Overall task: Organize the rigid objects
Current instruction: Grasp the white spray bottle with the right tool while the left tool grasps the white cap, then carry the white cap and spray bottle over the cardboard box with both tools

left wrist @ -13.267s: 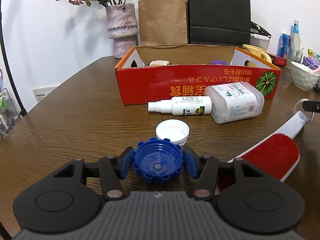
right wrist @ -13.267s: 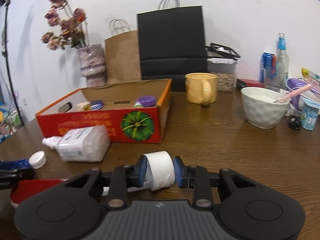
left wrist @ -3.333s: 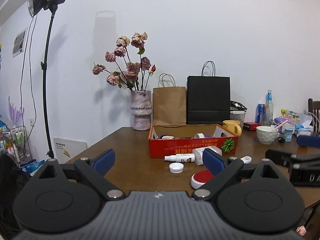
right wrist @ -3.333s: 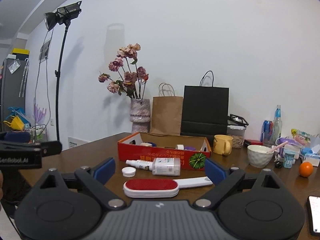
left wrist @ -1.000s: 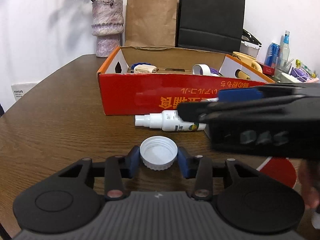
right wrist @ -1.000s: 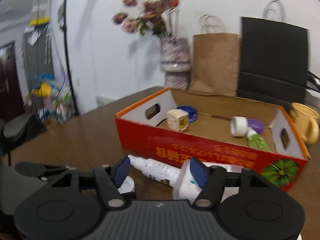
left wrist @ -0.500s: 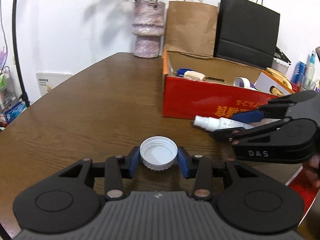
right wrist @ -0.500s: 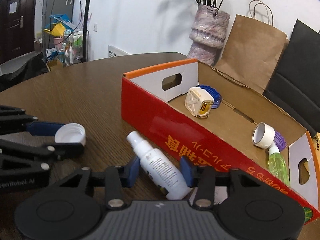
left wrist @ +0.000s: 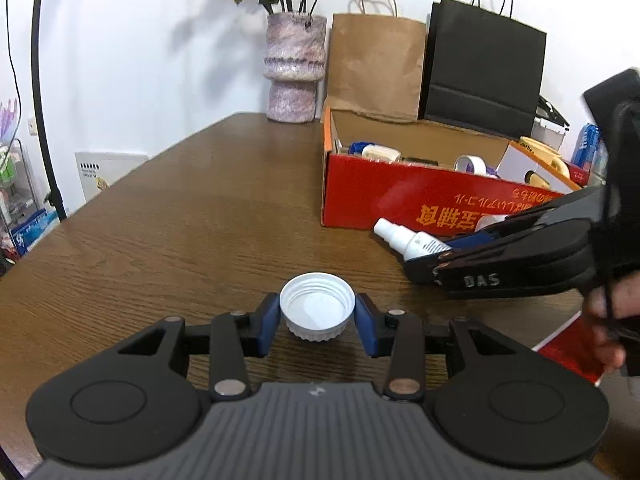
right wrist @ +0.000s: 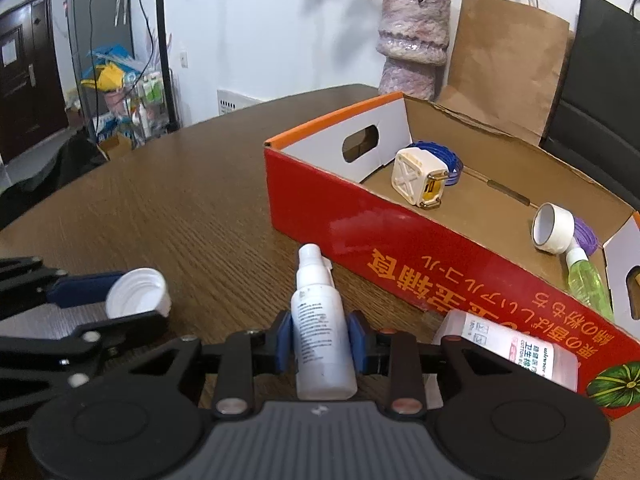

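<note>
A white screw cap [left wrist: 317,308] sits mouth-up between the blue pads of my left gripper [left wrist: 317,318], which is shut on it just above the brown table. In the right wrist view the same cap [right wrist: 136,298] and left gripper [right wrist: 100,300] show at the left. My right gripper [right wrist: 320,338] is closing its jaws on a white spray bottle [right wrist: 320,320], and its pads touch the bottle's sides. The bottle lies with its nozzle toward the red cardboard box [right wrist: 360,224]. In the left wrist view the spray bottle [left wrist: 404,236] pokes out of the right gripper [left wrist: 460,248].
The red box [left wrist: 380,196] holds a cream cube, a blue lid, a tape roll [right wrist: 552,228], a green bottle and a purple lid. A clear flat bottle [right wrist: 512,348] lies against its front. A red lint brush [left wrist: 572,344] lies at right. A vase and paper bags stand behind.
The right gripper's jaws have closed in from wide apart onto the spray bottle. The left gripper has carried the white cap leftward, away from the box.
</note>
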